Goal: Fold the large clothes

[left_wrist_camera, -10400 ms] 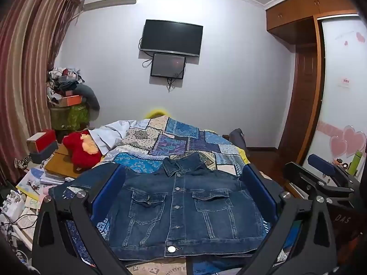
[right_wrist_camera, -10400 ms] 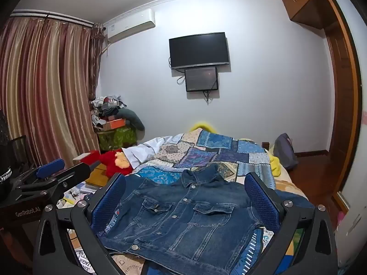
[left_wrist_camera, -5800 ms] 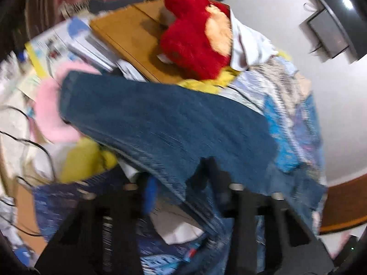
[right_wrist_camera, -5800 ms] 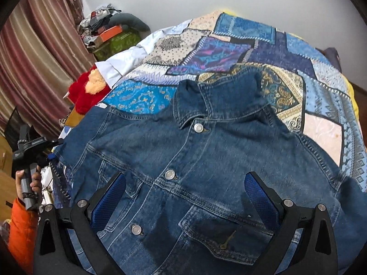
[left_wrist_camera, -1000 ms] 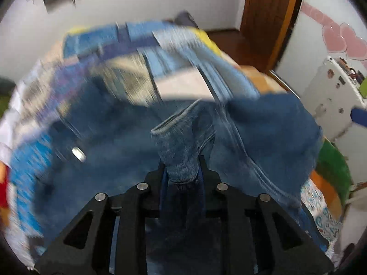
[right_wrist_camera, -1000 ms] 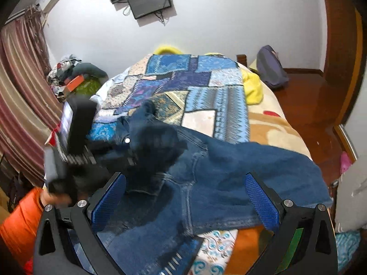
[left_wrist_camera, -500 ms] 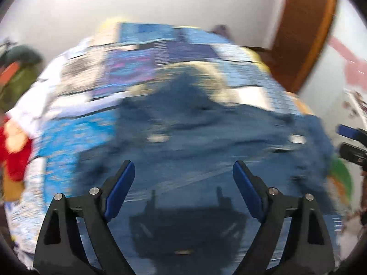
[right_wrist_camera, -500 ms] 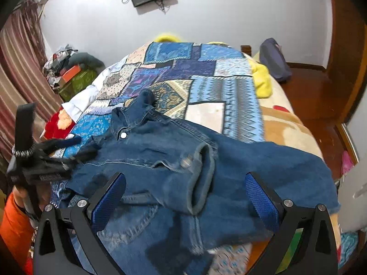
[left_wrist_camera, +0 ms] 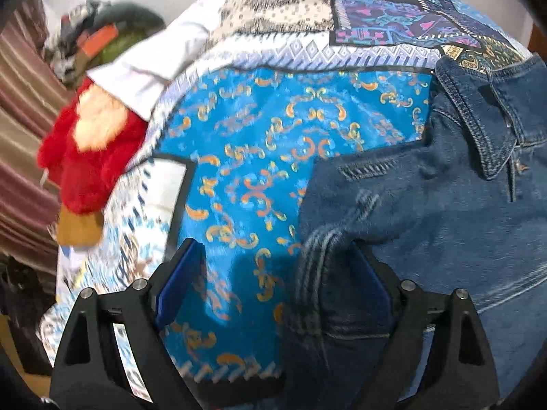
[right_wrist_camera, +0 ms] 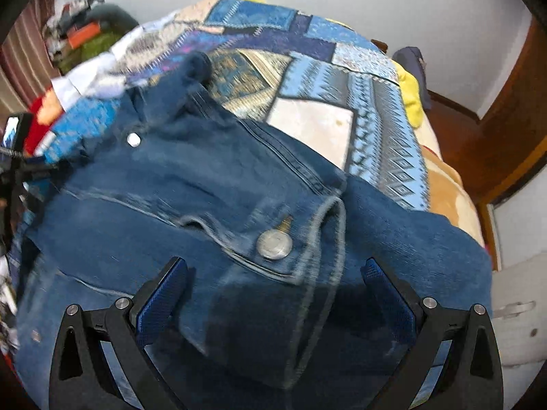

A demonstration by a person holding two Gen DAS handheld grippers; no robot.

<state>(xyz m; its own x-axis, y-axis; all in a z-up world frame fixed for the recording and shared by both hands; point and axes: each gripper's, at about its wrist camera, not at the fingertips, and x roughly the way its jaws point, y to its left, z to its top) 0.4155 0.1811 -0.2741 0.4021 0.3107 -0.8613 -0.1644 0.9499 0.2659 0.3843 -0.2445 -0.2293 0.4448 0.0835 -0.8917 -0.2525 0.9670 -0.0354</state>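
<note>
denim jacket (right_wrist_camera: 212, 205) flat on bed (right_wrist_camera: 314, 130), one sleeve laid across its front.
my left gripper (left_wrist_camera: 273, 287) and right gripper (right_wrist_camera: 273, 294): fingers spread, empty, poised over the jacket's edges for next fold.

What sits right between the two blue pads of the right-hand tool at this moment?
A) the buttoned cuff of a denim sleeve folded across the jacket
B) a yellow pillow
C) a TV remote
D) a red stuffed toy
A: in the right wrist view, the open right tool frames the sleeve cuff with its metal button, lying on the denim jacket.
</note>
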